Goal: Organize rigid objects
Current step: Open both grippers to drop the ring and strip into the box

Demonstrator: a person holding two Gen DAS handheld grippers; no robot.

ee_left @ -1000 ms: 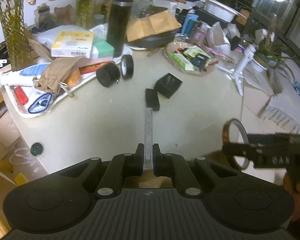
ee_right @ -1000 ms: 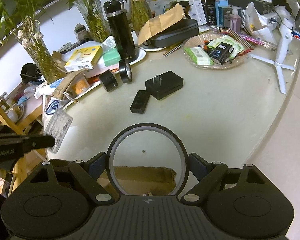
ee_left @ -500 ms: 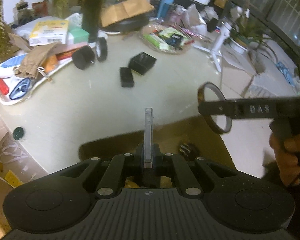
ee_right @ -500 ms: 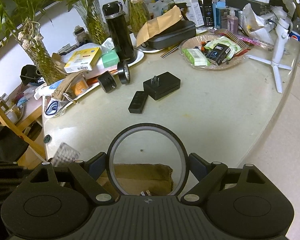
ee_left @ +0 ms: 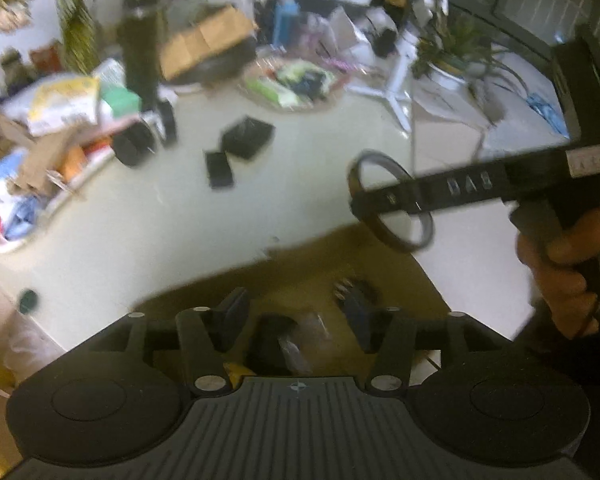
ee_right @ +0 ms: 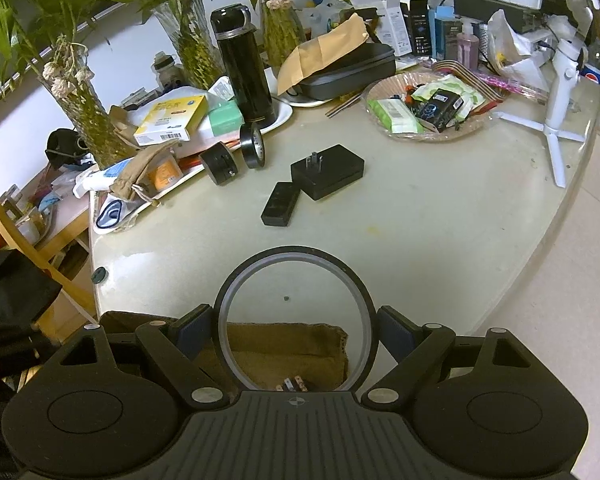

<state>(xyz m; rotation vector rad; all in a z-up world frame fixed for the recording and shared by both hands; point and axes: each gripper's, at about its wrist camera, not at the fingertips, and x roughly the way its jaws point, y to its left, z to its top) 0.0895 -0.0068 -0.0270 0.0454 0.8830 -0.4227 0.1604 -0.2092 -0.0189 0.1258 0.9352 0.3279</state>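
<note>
My left gripper [ee_left: 296,320] is open over a brown cardboard box [ee_left: 400,276] below the table's front edge. A flat clear piece [ee_left: 294,354] lies in the box between the fingers, beside dark items. My right gripper [ee_right: 296,330] is shut on a dark tape ring [ee_right: 296,256] and holds it above the same box [ee_right: 332,344]. The ring also shows in the left wrist view [ee_left: 392,200]. On the table lie a black plug adapter [ee_right: 328,170], a small black block [ee_right: 281,203] and two black rolls [ee_right: 253,145].
The pale table [ee_right: 420,220] is crowded at the back: a black flask [ee_right: 242,64], vases of plants [ee_right: 80,100], a yellow box [ee_right: 172,118], a dish of packets [ee_right: 424,106], a white tripod stand [ee_right: 560,92]. The left wrist view is blurred.
My left gripper has opened and let go of the flat clear piece, which now lies in the box. My right gripper has kept the ring over the box.
</note>
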